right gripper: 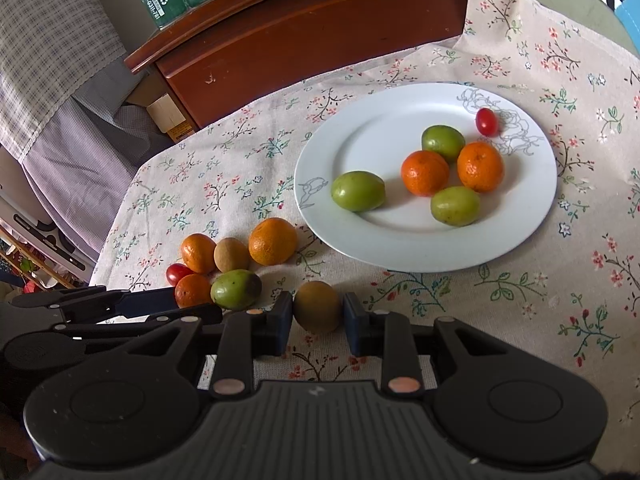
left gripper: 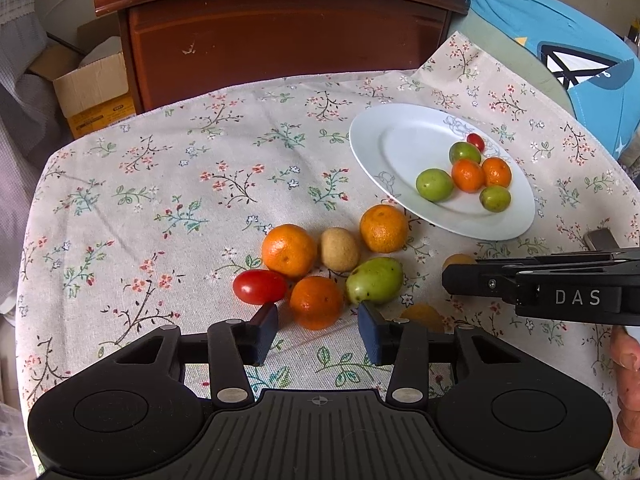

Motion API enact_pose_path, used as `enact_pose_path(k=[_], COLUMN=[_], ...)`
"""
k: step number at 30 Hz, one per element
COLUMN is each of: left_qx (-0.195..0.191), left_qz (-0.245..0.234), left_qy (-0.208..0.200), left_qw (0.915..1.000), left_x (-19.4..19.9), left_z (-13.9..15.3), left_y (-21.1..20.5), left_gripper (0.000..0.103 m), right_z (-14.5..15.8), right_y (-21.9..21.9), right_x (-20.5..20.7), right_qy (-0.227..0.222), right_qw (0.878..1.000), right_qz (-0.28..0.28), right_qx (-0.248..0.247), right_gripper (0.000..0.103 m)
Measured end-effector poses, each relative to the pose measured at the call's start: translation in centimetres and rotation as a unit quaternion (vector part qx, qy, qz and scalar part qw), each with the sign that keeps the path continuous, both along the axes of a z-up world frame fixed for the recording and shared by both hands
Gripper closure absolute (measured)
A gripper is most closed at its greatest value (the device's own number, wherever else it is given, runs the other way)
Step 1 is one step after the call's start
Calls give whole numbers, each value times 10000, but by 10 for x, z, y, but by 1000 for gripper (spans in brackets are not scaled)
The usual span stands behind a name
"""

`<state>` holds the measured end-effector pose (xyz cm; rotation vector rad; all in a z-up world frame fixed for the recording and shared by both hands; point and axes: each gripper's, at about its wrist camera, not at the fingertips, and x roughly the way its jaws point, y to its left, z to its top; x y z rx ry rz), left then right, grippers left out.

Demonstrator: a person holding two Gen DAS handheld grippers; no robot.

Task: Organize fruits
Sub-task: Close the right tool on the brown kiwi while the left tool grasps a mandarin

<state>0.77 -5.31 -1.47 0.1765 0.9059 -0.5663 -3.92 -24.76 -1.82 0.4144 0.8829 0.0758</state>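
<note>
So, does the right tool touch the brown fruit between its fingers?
Touching. Right wrist view: the right tool closes on the brown fruit, pressing it from both sides, no gap.

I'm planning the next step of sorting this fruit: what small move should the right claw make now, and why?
Probably lift and carry toward the white plate. The right claw looks shut on a brown fruit, and the plate already holds six fruits with bare room on its near left side.
</note>
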Motion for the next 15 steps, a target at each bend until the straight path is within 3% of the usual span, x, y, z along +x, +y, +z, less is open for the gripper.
enact_pose_path(k=[12,15], left_qx=[55,77], left_qz=[-43,-105], left_qy=[-159,-195], left_qw=[9998,9997], left_x=[3,3], left_z=[-2,-2], left_y=[-3,-5], left_gripper=[62,70], right_z=[0,-1], right_y=[0,1], right_x=[1,1], right_qy=[8,9], right_qw=[10000,10000], right_qz=[-1,22], right_qx=[23,17], right_gripper=[75,74])
